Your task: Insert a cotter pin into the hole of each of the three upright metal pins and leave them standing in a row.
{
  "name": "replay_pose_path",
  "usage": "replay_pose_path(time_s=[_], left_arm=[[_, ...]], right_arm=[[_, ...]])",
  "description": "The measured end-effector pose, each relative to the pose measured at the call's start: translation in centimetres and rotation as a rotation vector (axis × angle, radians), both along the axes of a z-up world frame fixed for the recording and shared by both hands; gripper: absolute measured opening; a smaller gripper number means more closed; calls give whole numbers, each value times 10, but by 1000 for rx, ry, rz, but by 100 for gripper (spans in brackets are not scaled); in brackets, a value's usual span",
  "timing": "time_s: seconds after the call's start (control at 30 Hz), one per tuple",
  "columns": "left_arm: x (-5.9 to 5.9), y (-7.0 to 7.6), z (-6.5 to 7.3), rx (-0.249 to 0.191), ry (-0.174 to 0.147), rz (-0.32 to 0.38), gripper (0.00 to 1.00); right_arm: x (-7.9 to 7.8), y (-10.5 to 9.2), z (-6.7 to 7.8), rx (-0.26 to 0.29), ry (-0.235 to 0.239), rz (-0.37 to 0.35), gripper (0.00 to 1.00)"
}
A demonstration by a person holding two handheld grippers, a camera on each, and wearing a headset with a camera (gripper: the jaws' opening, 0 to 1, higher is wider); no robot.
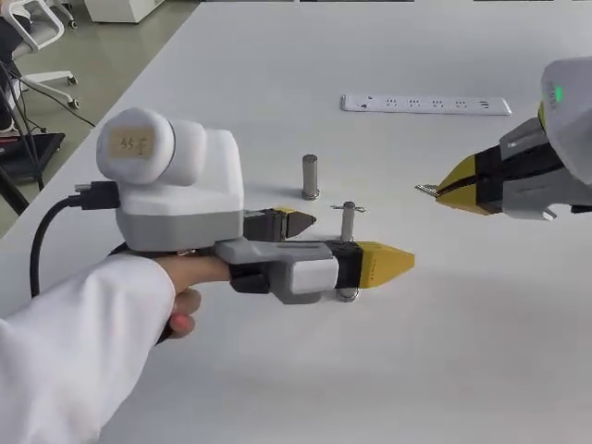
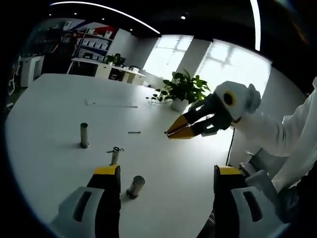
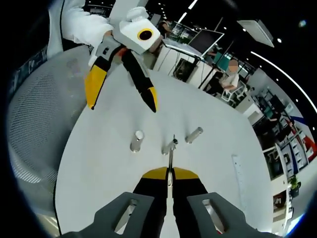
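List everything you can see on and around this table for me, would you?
table: one, white, under everything
metal pins: three, grey, upright mid-table; far, middle, near
cotter pins: two, silvery; one through the middle pin, one in the right gripper's jaws
power strip: one, white, far side of table
office chair: one, white-framed, on the floor far left
left gripper: yellow-tipped, open, by the near pin
right gripper: yellow-tipped, shut on a cotter pin
hand: one, white sleeve, holding the left gripper
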State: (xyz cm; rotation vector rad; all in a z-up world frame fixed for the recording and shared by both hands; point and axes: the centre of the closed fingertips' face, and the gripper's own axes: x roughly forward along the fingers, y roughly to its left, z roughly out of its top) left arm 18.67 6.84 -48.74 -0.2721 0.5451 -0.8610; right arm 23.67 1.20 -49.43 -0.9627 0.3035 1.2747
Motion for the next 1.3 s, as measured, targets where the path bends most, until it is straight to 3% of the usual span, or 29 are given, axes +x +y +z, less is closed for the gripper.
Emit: replay_pose_path(time_s=[0.1, 0.17, 0.27, 0.53, 0.6, 0.9, 1.07, 1.3], left_arm=[[2, -6, 1, -14, 7, -3, 73], [3, -9, 1, -33, 25, -6, 65], [5, -12, 2, -64, 51, 10, 51], [9, -18, 10, -164, 113, 36, 31], [9, -19, 11, -189, 136, 40, 26], [10, -20, 7, -215, 194, 54, 12], [9, -20, 3, -225, 218, 56, 9], [9, -19, 6, -246, 230, 57, 4]], right_arm=[[-5, 5, 1, 9, -19, 3, 0], [-9, 8, 1, 14, -33, 10, 0], [-19, 16, 4, 56, -12, 16, 0], [-32, 22, 4, 49, -44, 51, 0], [-36, 25, 4, 63, -26, 59, 0], [-45, 31, 5, 59, -34, 83, 0], [-47, 33, 4, 59, -33, 103, 0], [-47, 36, 6, 67, -40, 112, 0]])
